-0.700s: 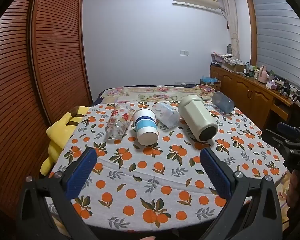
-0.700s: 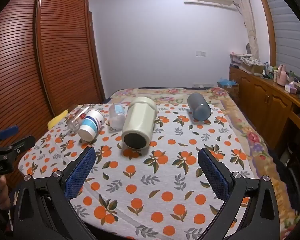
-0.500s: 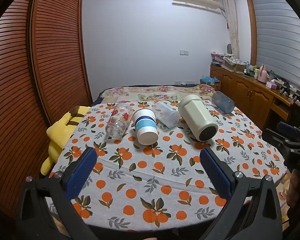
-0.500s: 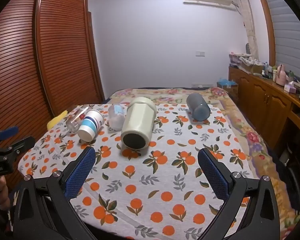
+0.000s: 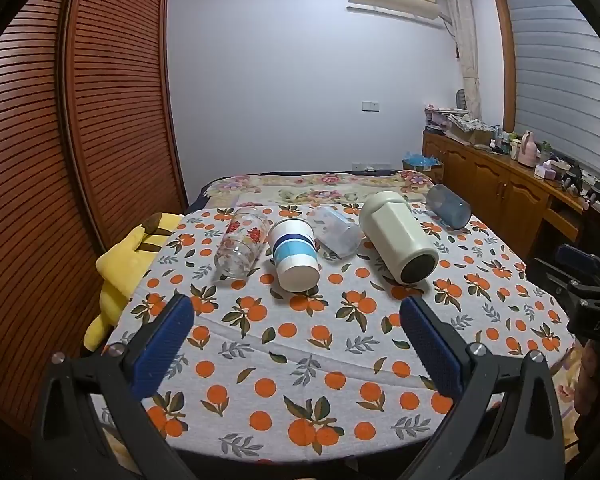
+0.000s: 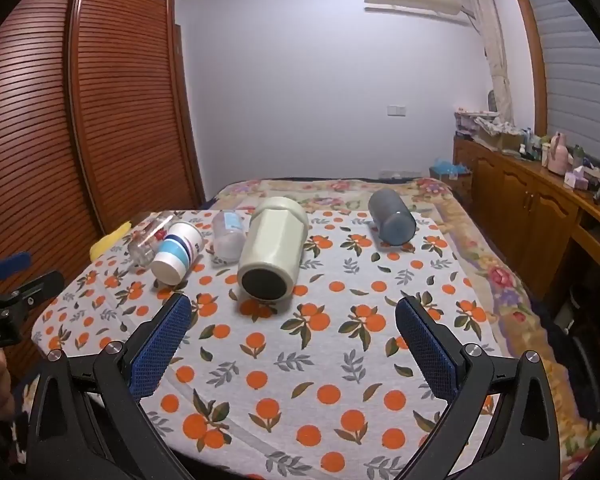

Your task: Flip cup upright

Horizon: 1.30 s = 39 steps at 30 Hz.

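Several cups lie on their sides on the orange-print tablecloth (image 5: 300, 344): a flowered clear glass (image 5: 242, 242), a white cup with blue bands (image 5: 294, 254), a clear plastic cup (image 5: 338, 230), a large cream faceted cup (image 5: 398, 236) and a grey-blue cup (image 5: 448, 206). In the right wrist view they are the glass (image 6: 150, 238), the banded cup (image 6: 177, 252), the plastic cup (image 6: 229, 234), the cream cup (image 6: 274, 248) and the grey cup (image 6: 392, 218). My left gripper (image 5: 296, 344) is open and empty, short of the cups. My right gripper (image 6: 294, 344) is open and empty, near the cream cup.
A yellow plush toy (image 5: 120, 268) lies at the table's left edge. A slatted wooden wardrobe (image 5: 80, 120) stands on the left. A bed with a flowered cover (image 5: 320, 184) is behind the table. A wooden sideboard (image 5: 500, 184) runs along the right wall.
Both grippers have drifted very slightly; the cups have not moved.
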### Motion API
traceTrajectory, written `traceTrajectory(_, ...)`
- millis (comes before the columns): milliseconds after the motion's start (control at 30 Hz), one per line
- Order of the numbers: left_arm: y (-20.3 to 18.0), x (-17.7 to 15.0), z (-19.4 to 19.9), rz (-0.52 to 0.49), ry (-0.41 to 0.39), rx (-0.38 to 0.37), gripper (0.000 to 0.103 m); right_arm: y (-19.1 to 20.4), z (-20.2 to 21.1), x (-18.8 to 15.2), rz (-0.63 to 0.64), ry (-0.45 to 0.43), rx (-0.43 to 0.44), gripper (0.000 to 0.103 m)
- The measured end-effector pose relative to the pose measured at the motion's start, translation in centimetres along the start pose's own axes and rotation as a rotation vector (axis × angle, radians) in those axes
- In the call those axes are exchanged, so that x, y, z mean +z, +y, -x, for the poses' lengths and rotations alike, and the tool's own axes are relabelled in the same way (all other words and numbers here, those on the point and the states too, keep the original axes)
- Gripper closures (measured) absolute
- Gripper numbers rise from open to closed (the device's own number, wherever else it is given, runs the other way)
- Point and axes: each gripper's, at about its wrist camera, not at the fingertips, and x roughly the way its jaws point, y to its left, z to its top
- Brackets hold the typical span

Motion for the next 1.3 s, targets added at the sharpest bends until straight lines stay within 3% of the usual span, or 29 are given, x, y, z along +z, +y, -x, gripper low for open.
traceTrajectory(1300,0.3,1.2,0.9,-0.011,-0.018,0.008,0.0,0.2,0.0,0.2,-0.006,-0.008,-0.003,0.0)
